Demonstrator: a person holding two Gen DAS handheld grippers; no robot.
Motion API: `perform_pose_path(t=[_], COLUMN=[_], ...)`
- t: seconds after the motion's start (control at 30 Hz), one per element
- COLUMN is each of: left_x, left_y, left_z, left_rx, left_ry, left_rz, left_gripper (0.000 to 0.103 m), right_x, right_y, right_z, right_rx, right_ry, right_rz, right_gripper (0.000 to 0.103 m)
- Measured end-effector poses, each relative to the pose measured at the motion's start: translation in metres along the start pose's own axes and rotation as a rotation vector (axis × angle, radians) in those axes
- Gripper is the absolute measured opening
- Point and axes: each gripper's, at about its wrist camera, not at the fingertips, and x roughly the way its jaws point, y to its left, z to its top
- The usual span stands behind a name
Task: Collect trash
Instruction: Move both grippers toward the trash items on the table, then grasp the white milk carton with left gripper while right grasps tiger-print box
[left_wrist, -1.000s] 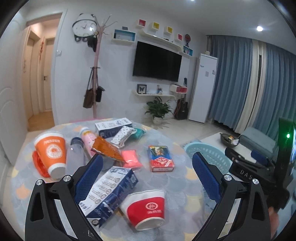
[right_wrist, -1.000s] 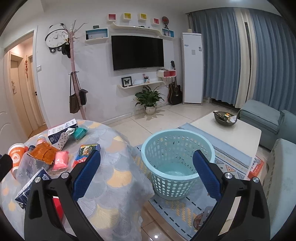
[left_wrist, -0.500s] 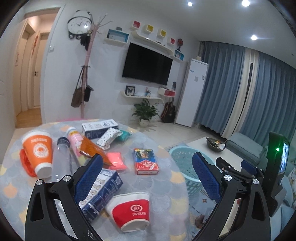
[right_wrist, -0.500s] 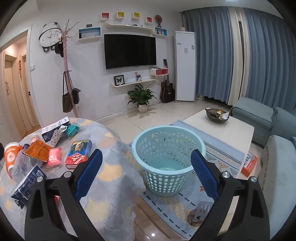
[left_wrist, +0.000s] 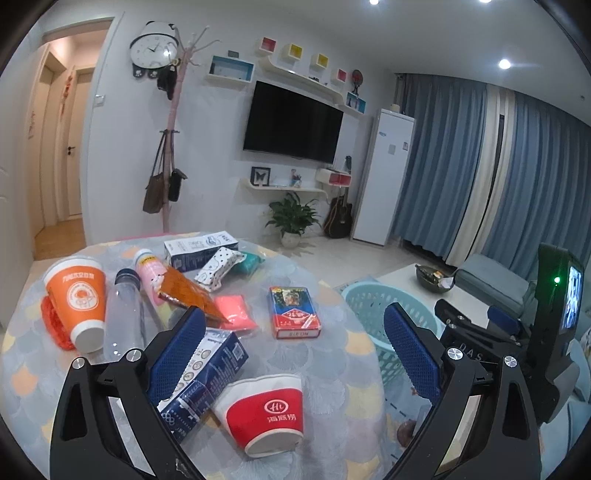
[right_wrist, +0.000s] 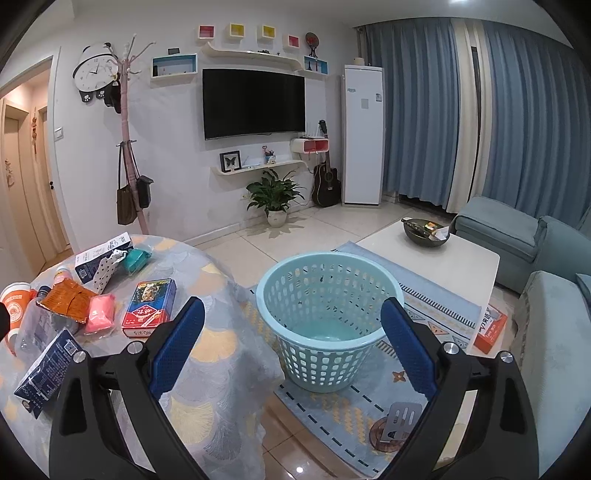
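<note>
Trash lies on a round table (left_wrist: 332, 373): a red paper cup (left_wrist: 264, 411) on its side, a dark blue carton (left_wrist: 205, 376), a red card box (left_wrist: 293, 312), a pink packet (left_wrist: 234, 310), an orange wrapper (left_wrist: 184, 291), a clear bottle (left_wrist: 123, 314) and an orange cup (left_wrist: 79, 295). My left gripper (left_wrist: 291, 354) is open and empty above the red cup. My right gripper (right_wrist: 290, 349) is open and empty, above a light blue basket (right_wrist: 328, 317) on the floor, which looks empty.
The basket also shows right of the table in the left wrist view (left_wrist: 373, 314). A white coffee table (right_wrist: 443, 258) and blue sofa (right_wrist: 546, 280) stand at the right. A white carton (left_wrist: 199, 247) and teal packet (left_wrist: 249, 260) lie at the table's far side.
Both grippers have lifted and drawn back a little; the table items and the basket sit lower and smaller in view. Both stay open and empty.
</note>
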Motion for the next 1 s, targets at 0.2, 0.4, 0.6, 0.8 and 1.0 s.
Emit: perform_pose_path(t=[0.2,0.4,0.6,0.8,1.0], left_x=[-0.001,-0.001,-0.006,-0.018,-0.021], left_y=[0.001,0.002,0.01,0.056,0.098], left_z=[0.0,0.0,0.001,0.012,0.019], left_rx=[0.001,-0.002,0.036,-0.026,-0.08], left_ry=[-0.001,-0.001,-0.025,-0.041,0.001], left_rz=[0.003,0.003,0.053,0.134,0.18], left_gripper=[0.094,0.094,0.094,0.094,0.094], right_x=[-0.003,-0.01,-0.014,-0.012,-0.013], right_y=[0.003,0.005,0.009,0.021,0.044], right_z=[0.0,0.001,0.001,0.002,0.0], right_rx=[-0.011,-0.025,-0.039,-0.067,-0.11], right_ry=[-0.016,-0.035,-0.039,-0.019,0.005], right_rz=[-0.005,-0.011,-0.001,0.041,0.134], right_gripper=[0.09,0.089,0.084,0.066,0.039])
